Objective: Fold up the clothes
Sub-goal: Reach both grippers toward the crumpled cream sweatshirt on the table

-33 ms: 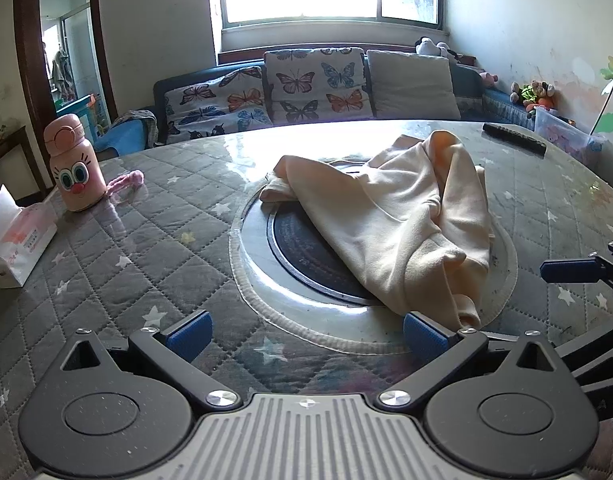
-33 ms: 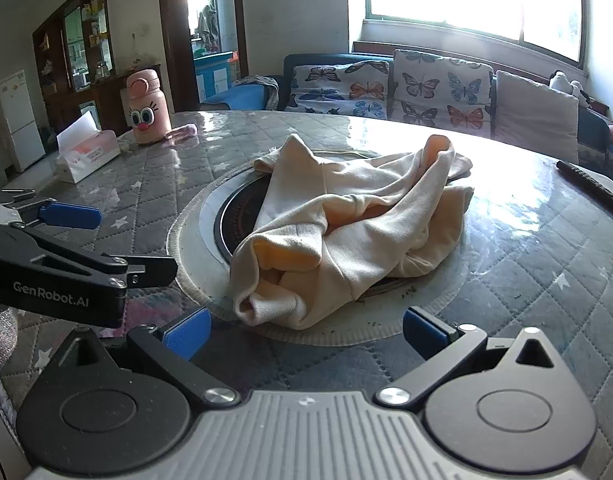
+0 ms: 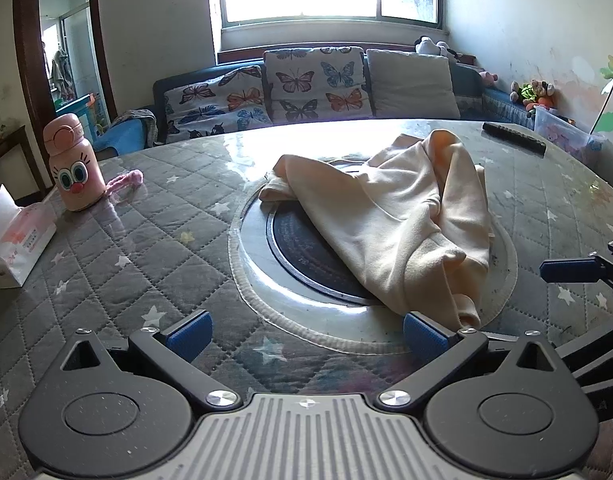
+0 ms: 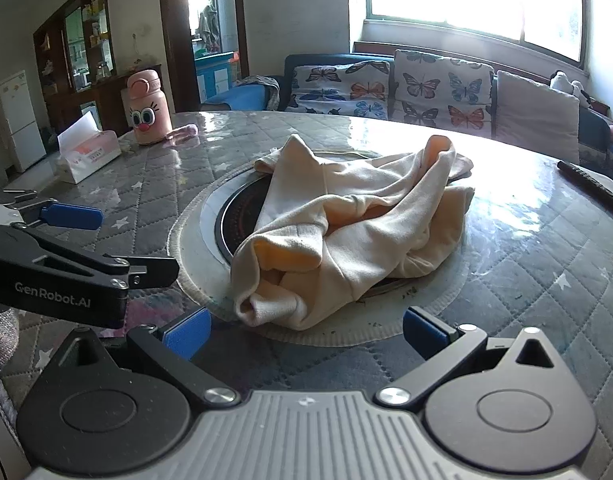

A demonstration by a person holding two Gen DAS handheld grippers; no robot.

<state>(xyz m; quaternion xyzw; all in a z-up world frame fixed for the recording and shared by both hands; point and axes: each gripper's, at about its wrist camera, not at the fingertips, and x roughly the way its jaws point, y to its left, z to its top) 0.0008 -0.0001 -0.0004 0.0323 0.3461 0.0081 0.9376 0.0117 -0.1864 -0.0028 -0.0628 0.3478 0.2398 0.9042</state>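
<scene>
A cream garment (image 3: pixel 406 216) lies crumpled over the round stove inset (image 3: pixel 306 252) in the middle of the quilted table; it also shows in the right wrist view (image 4: pixel 346 232). My left gripper (image 3: pixel 306 334) is open and empty, its blue fingertips (image 3: pixel 188 332) just short of the garment's near edge. My right gripper (image 4: pixel 306 332) is open and empty, with the garment's near hem between and just beyond its fingertips (image 4: pixel 424 330). The left gripper also shows in the right wrist view (image 4: pixel 72 216), at the left.
A pink bottle (image 3: pixel 74 164) and a tissue box (image 3: pixel 14 240) stand at the table's left. A black remote (image 3: pixel 514 136) lies at the far right. A sofa with butterfly cushions (image 3: pixel 314 84) stands behind the table.
</scene>
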